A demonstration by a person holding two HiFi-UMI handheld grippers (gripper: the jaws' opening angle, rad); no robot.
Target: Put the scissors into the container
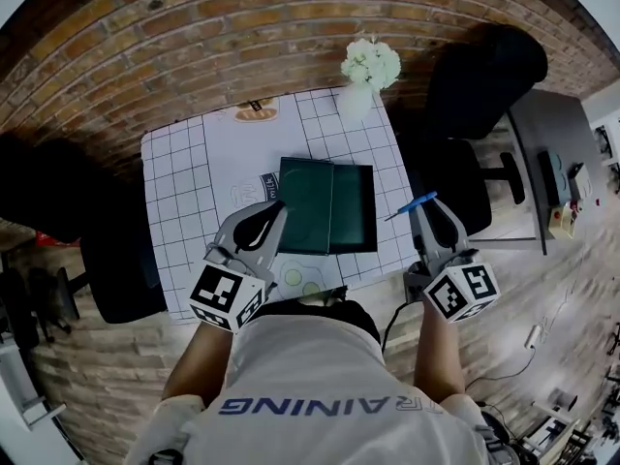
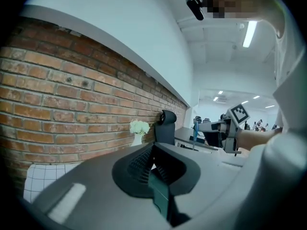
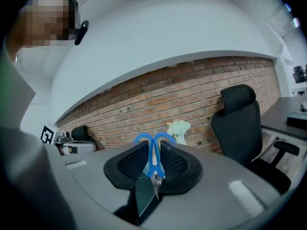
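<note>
The right gripper [image 3: 152, 170] is clamped shut on blue-handled scissors [image 3: 153, 150], held just past the right edge of the gridded tabletop [image 1: 179, 192]. A dark green container [image 1: 329, 206] sits open mid-table. The left gripper [image 2: 152, 165] has its jaws pressed together and empty, just left of the container, toward the near edge. White flowers [image 1: 370, 63] stand at the far edge.

Brick wall [image 1: 194, 27] behind a gridded table [image 1: 174, 192], black chair [image 1: 480, 76] beside.
</note>
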